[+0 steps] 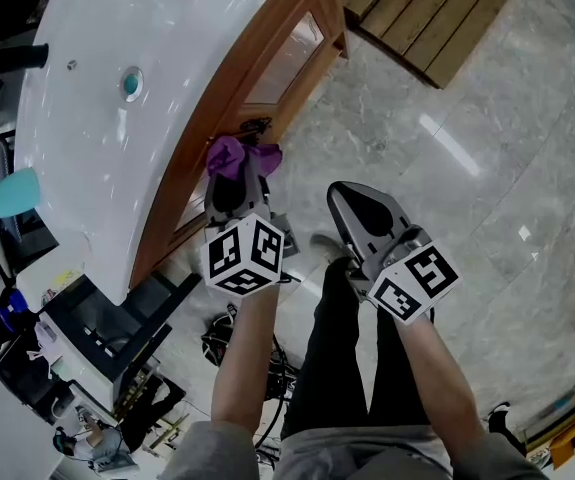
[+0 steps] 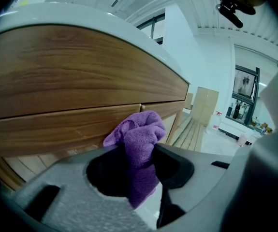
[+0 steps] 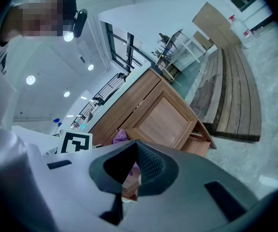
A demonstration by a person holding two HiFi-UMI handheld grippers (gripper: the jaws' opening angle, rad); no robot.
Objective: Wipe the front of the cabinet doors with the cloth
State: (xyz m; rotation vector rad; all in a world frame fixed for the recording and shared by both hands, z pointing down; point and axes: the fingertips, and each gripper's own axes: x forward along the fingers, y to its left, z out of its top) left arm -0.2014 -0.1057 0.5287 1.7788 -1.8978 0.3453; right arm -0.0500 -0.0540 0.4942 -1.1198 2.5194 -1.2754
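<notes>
the cloth [image 2: 139, 129], pinched by the left gripper [image 2: 135, 154], is held at the cabinet doors [image 2: 66, 124], perhaps touching. the right gripper [image 3: 131, 167] is pressed together, empty. wiping is judged mostly undone.

The head view looks steeply down; the left gripper view faces the cabinet [image 2: 80, 76] closely, the right from farther back; all share it.

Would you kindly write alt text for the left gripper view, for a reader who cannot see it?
The left claw grips a bunched purple cloth, holding it up at the wooden cabinet front. A curved white countertop overhangs the wood above.
</notes>
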